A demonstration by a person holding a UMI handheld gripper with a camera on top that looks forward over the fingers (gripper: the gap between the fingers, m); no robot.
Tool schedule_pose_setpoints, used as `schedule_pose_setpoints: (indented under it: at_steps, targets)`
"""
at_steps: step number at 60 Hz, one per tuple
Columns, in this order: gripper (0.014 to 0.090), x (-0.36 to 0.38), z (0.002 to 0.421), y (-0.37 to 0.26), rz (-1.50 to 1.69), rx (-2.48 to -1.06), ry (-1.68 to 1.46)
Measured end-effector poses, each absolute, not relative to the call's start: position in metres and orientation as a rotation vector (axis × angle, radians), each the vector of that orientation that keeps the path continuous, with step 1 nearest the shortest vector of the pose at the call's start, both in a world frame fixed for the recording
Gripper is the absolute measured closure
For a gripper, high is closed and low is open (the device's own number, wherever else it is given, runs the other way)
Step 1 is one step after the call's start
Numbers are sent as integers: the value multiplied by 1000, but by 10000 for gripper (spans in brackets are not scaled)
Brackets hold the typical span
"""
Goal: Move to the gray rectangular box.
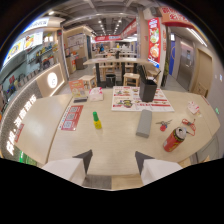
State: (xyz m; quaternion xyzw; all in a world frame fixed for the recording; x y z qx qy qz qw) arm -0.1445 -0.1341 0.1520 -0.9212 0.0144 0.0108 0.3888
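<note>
Nearest item: the two-finger gripper [112, 159], dark pointed fingertips over white finger bodies, spread apart with bare tabletop showing between them; released, grasping nothing.

Support: a pale wood-grain table [115, 142] with a rounded near edge, set in a food-court hall.

Contents, left to right:

- Red-and-white rectangular printed sticker [71, 117], flat on the tabletop, well beyond the left finger.
- Small dark flat rectangular device [80, 100], just beyond the sticker, near the far edge.
- Orange printed card stand [78, 88], upright at the far edge.
- Small green-and-yellow block stack [96, 120], green above yellow, upright, ahead of the fingers and slightly left.
- Pink-and-white tissue packet [96, 93], at the far edge beside the card stand.
- Large printed paper menu mat [137, 98], red and white with food pictures, flat on the far half of the table.
- Gray rectangular box [144, 123], lying flat ahead of the right finger, well apart from it. Long axis runs away from the camera, the far end leaning slightly right and touching the mat's near edge.
- Black upright rectangular holder [148, 90], standing on the mat beyond the gray box.
- Small bunch of keys with a red tag [163, 125], just right of the gray box.
- Red drink can [175, 139], tipped over, its top pointing up and to the right, near the right edge.
- Small red-and-white items [192, 108], too small to identify, at the far right.
</note>
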Motion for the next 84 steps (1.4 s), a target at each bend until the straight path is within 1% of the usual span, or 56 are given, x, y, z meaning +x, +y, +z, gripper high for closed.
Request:
schedule_pose_setpoints:
  at_steps: [10, 18, 25, 37, 61, 71, 84]
  targets:
    - [202, -113, 141, -141, 3, -2363, 41]
    - [202, -81, 127, -134, -40, -2374, 52]
    - [205, -57, 115, -116, -44, -2383, 53]
    - [205, -27, 89, -64, -61, -2388, 47]
    - [202, 3, 53, 33, -71, -2364, 48]
    - [203, 7, 45, 49, -71, -2367, 49]
    - [204, 11, 42, 50, -82, -2364, 41]
